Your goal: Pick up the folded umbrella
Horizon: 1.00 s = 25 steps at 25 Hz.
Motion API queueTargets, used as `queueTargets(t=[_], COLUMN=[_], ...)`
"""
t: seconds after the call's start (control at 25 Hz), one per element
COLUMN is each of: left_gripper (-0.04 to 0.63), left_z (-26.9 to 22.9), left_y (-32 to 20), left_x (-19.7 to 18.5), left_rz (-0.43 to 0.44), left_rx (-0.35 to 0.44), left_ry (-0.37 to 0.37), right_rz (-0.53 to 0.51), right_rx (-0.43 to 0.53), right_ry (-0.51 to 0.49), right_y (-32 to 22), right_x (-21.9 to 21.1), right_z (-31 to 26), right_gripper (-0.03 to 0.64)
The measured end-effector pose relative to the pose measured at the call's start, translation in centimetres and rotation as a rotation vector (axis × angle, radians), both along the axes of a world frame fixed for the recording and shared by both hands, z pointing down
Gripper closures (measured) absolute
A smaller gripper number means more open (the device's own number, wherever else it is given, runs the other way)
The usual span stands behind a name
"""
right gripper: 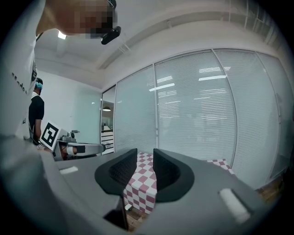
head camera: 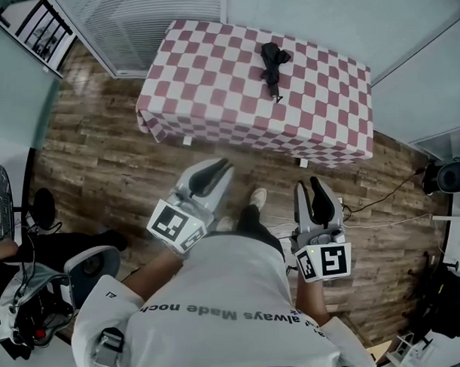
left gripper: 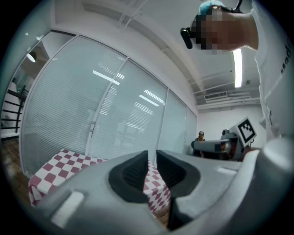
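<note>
The left gripper (left gripper: 152,156) is held clenched: in its own view the dark pads are drawn together to a thin slit with nothing between them. The right gripper (right gripper: 145,156) is likewise closed and empty, though a slightly wider slit is seen between its pads. In both gripper views only a corner of the checkered table (right gripper: 148,178) is framed past the jaws, backed by a glass wall with blinds (right gripper: 197,119), and the folded umbrella cannot be made out there. Each gripper's marker cube (left gripper: 246,130) is caught at the edge of the other's view. Only from the head view is the layout given: both grippers are held side by side in front of the person's white shirt (head camera: 219,307), above the wooden floor (head camera: 101,153) and well apart from the table. The folded umbrella (head camera: 272,65), black, is seen lying on the red-and-white cloth towards the far side, untouched.
</note>
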<state>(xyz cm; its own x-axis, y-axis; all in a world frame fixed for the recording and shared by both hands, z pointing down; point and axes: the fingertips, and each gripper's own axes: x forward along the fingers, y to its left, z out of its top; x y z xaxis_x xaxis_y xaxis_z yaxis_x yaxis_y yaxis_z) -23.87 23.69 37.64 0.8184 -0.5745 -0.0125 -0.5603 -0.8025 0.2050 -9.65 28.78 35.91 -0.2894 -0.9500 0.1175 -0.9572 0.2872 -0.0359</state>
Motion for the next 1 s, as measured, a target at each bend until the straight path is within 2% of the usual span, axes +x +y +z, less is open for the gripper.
queueTargets(t=[0.6,1.0], left_gripper=[0.537,0.537], left_z=[-1.7,-1.3], left_y=[-10.0,-14.5], left_x=[15.7,22.5], left_rz=[0.033,0.005], left_rx=[0.028,0.021], left_ry=[-0.006,-0.027], right_rz=[0.02,-0.015], right_rx=[0.018,0.019], right_ry=[-0.02,-0.031], right_y=[-9.9,-14.9], right_x=[15.2,22.3], right_z=[-0.6,-0.2], right_gripper=[0.509,0.511])
